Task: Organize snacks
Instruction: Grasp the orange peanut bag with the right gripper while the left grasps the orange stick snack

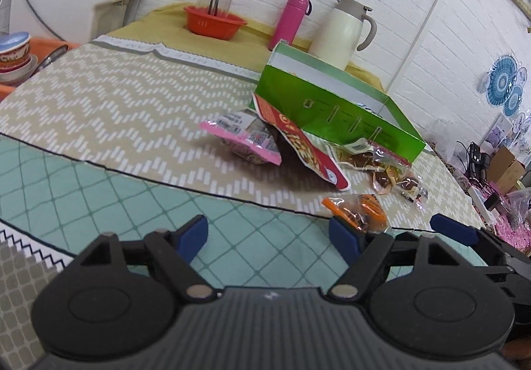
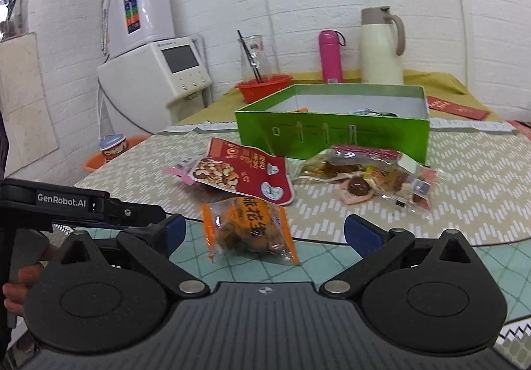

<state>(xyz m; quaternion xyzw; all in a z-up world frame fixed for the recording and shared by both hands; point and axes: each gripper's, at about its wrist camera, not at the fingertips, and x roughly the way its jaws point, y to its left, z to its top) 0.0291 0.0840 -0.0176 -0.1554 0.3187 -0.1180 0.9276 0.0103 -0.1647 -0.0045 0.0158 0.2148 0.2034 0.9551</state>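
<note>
honestly, green box (image 2: 332, 134) contents mostly hidden by its wall, centre frame. table (image 2: 464, 170) has zigzag beige cloth, white brick wall behind. orange snack pack (image 2: 249, 230) sits low centre, between the spread, empty right gripper (image 2: 262, 232) fingers. left gripper (image 1: 268, 233) spread too, holding nothing.

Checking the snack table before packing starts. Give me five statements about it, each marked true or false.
1. The green box is open at the top. True.
2. The right gripper is clamped on the orange packet. False: its jaws stand open, the packet lying on the table between them.
3. The pink bottle stands left of the cream jug. True.
4. The left gripper holds a snack. False: it is open and empty.
5. The red nut bag lies inside the box. False: it lies outside, in front.
</note>
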